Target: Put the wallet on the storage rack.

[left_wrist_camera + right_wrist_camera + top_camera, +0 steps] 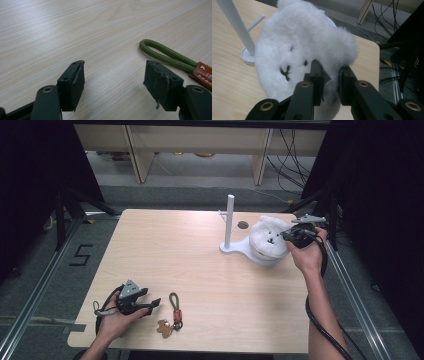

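Table's [200,255] far-right edge: gripper-pinched [289,235] plush [267,240].

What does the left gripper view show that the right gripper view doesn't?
Left gripper view alone: open tongs near a green cord loop with an orange leather tab.

Right gripper view alone: tongs pinching a fold of a fluffy white plush with a small dark face, a white stand beside it, and cables on the floor beyond.

Both: the pale wooden table underneath, and a pair of black tongs rising from the bottom edge.
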`<state>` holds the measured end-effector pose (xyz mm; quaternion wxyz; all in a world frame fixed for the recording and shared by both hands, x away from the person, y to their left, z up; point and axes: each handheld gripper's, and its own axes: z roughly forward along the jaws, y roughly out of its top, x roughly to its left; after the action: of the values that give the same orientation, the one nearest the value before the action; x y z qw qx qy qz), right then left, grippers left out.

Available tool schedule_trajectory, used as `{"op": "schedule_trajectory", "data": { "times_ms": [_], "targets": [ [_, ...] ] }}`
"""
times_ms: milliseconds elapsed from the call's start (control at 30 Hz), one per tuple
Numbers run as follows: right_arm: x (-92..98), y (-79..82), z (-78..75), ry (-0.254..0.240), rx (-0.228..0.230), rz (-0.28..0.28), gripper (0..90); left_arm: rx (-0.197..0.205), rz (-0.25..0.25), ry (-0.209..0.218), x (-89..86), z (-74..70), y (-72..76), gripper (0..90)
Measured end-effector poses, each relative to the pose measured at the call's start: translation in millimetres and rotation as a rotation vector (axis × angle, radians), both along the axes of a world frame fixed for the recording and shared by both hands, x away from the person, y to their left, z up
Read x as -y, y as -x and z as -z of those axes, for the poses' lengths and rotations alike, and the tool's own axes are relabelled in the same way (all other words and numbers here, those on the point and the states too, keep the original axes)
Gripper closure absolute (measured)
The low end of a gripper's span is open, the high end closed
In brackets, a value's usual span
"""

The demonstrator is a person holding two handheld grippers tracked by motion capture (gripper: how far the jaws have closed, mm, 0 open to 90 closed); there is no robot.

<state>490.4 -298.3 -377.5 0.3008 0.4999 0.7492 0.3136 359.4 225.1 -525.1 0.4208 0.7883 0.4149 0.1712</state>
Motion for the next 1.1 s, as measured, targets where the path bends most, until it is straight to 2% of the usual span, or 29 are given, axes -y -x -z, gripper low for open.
{"op": "schedule_trajectory", "data": {
  "times_ms": [33,100,200,300,333,400,467,500,633,667,733,767,867,1100],
  "targets": [
    [0.5,-1.2,2.2,-0.005,-0.010,0.012,77.6,0.000,0.000,-0.001,0.0,0.0,0.0,32.1],
    [2.9,-4.2,5.2,0.004,-0.010,-0.004,77.4,-0.002,0.001,-0.002,-0.1,-0.1,-0.1,32.1],
    [2.8,-5.7,8.0,0.003,-0.015,0.002,77.2,0.000,0.000,0.000,-0.1,-0.1,0.1,32.1],
    [2.9,-7.0,11.6,0.024,-0.014,0.003,76.6,-0.001,0.004,-0.011,-1.0,-0.6,0.1,32.1],
    [1.1,-6.4,12.9,0.007,-0.037,0.017,76.6,0.000,-0.001,-0.001,-0.1,-0.3,0.2,32.1],
    [4.0,-8.6,14.2,0.025,-0.024,0.004,76.4,-0.004,0.006,-0.015,-0.9,-0.9,0.2,32.1],
    [4.9,-9.6,16.1,0.022,-0.033,0.003,76.1,-0.002,0.010,-0.012,-0.8,-0.5,0.1,32.0],
    [4.6,-10.3,18.0,0.026,-0.033,0.008,75.5,0.001,0.000,0.008,0.8,0.3,0.3,32.1],
    [5.5,-11.1,20.9,0.040,-0.036,0.013,73.4,0.000,0.002,0.008,1.0,0.4,0.4,32.0],
    [3.4,-10.0,22.0,0.020,-0.049,0.038,72.6,0.000,0.003,0.008,1.0,0.4,0.4,32.0],
    [3.5,-10.3,23.7,0.014,-0.055,0.051,71.3,0.001,0.002,0.009,1.4,0.4,0.6,32.0],
    [6.8,-13.6,24.7,0.042,-0.036,0.020,69.5,0.002,0.001,0.015,2.0,0.5,0.7,32.0],
    [5.1,-13.2,25.3,0.033,-0.057,0.040,68.3,-0.001,0.013,-0.013,0.5,-0.7,0.6,32.0],
    [4.3,-14.2,26.4,0.043,-0.053,0.056,63.5,0.001,0.012,-0.013,0.8,-0.6,0.9,31.7]
  ]
}}
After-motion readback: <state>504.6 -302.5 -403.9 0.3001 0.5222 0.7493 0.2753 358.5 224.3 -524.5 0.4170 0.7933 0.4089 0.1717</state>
